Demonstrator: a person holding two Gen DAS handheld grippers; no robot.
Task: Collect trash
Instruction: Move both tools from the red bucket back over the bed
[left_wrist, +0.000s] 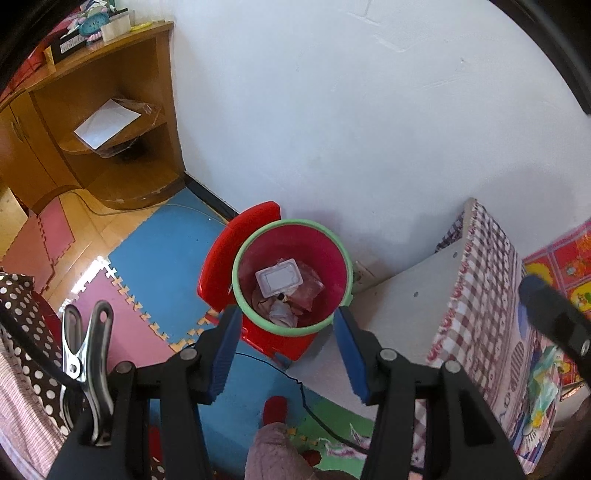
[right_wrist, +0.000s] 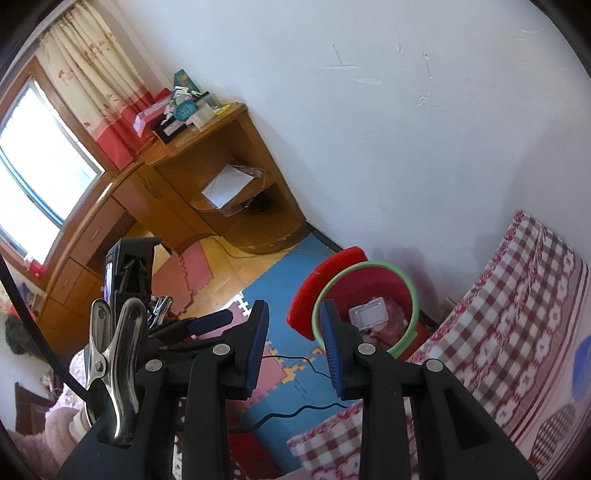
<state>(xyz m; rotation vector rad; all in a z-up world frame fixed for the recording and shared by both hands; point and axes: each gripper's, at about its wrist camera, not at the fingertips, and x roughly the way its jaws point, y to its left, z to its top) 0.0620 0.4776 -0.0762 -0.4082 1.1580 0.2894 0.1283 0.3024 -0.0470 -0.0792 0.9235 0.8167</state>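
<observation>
Both the left gripper (left_wrist: 286, 354) and the right gripper (right_wrist: 293, 352) have fingers parted on nothing. Below them, the red plastic bin with a green rim (left_wrist: 291, 271) holds a clear plastic tray (left_wrist: 279, 277) and crumpled wrappers. It perches on a red plastic stool (left_wrist: 236, 243), so I judge a low sweep could tip it over.

Home bedroom: checked bedding (right_wrist: 517, 314), wooden desk (right_wrist: 207, 177), curtained window (right_wrist: 44, 162), foam floor mats (left_wrist: 162, 243).
</observation>
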